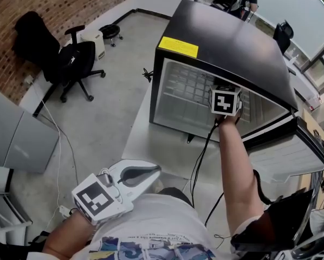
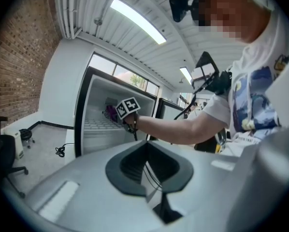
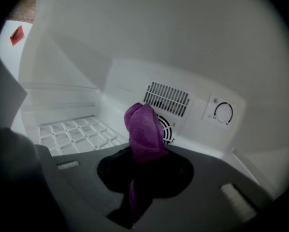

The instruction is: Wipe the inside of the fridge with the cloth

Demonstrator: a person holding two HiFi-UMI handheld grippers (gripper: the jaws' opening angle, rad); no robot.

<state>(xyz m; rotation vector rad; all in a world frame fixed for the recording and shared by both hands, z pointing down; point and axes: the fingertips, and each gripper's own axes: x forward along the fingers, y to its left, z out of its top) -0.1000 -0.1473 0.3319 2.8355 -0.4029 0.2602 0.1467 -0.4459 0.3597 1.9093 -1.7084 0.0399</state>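
Note:
A black mini fridge (image 1: 227,42) stands open, its white inside facing me. My right gripper (image 1: 225,102) reaches into it at shelf height; its jaws are hidden behind the marker cube in the head view. In the right gripper view the gripper (image 3: 145,151) is shut on a purple cloth (image 3: 144,129), which sticks up just in front of the back wall's vent grille (image 3: 167,99). My left gripper (image 1: 148,173) hangs low by my body, outside the fridge, shut and empty. From the left gripper view (image 2: 147,166) the cloth (image 2: 109,112) shows inside the fridge (image 2: 84,115).
A wire shelf (image 3: 81,132) lies left of the cloth and a thermostat dial (image 3: 223,113) right of the vent. The fridge door (image 1: 292,153) swings open at the right. A black office chair (image 1: 70,64), a floor cable (image 1: 147,73) and a grey cabinet (image 1: 15,140) stand to the left.

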